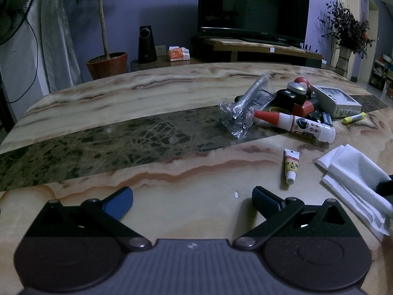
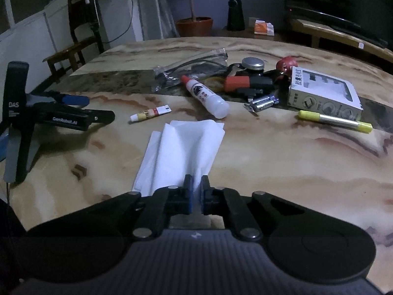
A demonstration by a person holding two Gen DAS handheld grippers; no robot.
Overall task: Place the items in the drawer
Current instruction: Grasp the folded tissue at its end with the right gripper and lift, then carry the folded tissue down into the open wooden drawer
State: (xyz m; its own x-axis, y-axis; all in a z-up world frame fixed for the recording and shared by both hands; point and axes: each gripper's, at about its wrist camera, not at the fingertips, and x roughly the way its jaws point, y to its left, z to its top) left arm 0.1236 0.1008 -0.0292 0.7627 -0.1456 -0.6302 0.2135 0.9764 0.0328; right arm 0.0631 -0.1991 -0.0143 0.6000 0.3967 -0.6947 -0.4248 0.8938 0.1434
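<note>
A white tissue (image 2: 181,147) lies crumpled on the marble table (image 2: 282,162), and my right gripper (image 2: 195,193) is shut on its near edge. In the left wrist view the same tissue (image 1: 353,179) sits at the right. My left gripper (image 1: 192,196) hovers open over bare table, with nothing between its fingers. A small tube (image 1: 291,166) lies just ahead of its right finger. Farther back are a white glue bottle with a red cap (image 2: 206,95), a yellow highlighter (image 2: 334,121), batteries (image 2: 265,100) and a grey box (image 2: 324,93). No drawer is in view.
A clear plastic bag with a metal part (image 1: 245,105) and a heap of red and black items (image 1: 299,95) lie mid-table. Beyond the far edge stand a potted plant (image 1: 106,64), a speaker (image 1: 146,45) and a television (image 1: 253,7). A wooden chair (image 2: 73,46) stands at the left.
</note>
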